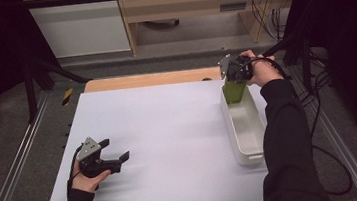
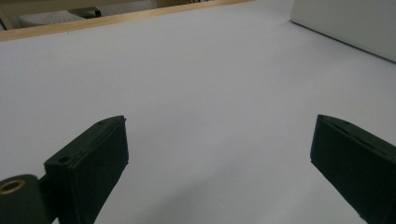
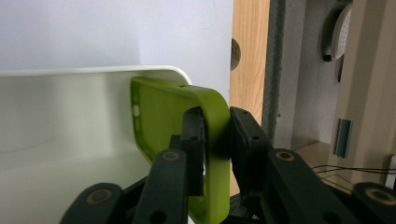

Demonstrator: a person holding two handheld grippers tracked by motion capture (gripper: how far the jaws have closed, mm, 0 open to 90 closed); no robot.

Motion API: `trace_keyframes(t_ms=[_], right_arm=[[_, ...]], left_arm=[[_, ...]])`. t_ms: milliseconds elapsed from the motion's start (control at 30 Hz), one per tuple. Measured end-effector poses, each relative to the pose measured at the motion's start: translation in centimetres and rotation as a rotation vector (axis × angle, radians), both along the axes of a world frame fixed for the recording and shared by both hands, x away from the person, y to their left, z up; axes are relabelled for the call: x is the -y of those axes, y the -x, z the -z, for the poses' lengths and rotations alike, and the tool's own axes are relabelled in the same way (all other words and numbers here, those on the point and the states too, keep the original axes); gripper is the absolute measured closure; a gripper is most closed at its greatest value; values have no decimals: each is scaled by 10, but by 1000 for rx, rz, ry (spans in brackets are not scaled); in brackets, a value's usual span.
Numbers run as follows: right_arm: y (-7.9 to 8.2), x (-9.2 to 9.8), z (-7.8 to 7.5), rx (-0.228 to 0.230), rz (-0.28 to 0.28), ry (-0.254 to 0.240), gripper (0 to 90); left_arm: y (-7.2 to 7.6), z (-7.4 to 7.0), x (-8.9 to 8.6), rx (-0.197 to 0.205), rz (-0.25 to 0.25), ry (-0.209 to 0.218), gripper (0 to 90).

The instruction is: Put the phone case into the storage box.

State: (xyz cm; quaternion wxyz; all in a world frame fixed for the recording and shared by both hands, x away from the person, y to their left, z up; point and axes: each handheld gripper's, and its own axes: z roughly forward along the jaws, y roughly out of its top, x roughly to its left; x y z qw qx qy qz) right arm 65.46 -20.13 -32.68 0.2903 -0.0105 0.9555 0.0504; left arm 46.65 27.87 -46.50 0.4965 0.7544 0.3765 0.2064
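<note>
Right tongs (image 3: 215,140): clamped on green phone case (image 3: 187,112) rim, over white tray (image 1: 245,123) far end. Left tongs (image 1: 116,149): wide open, empty, near-left tabletop (image 1: 169,131). Step: placing case; next, lower and release.

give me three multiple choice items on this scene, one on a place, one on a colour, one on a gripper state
1. Where is the white tray?
A. right side of the table
B. left side
C. on the floor

2. What colour is the phone case?
A. red
B. green
C. blue

3. How is the left gripper?
A. shut on the case
B. shut on nothing
C. open

Answers: 1 A, the high view shows it by the right edge. 2 B, it shows green in the right gripper. 3 C, its jaws stand wide apart over bare table.
</note>
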Motion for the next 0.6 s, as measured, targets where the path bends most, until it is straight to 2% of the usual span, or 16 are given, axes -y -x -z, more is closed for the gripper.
trace_keyframes(t_ms=[200,433,600], right_arm=[[0,0,-3,22,9,-7,702],[1,1,-5,28,17,-8,630],[4,1,-9,25,25,-28,533]], left_arm=[[0,0,0,0,1,0,39],[0,0,0,2,1,0,39],[0,0,0,3,1,2,39]])
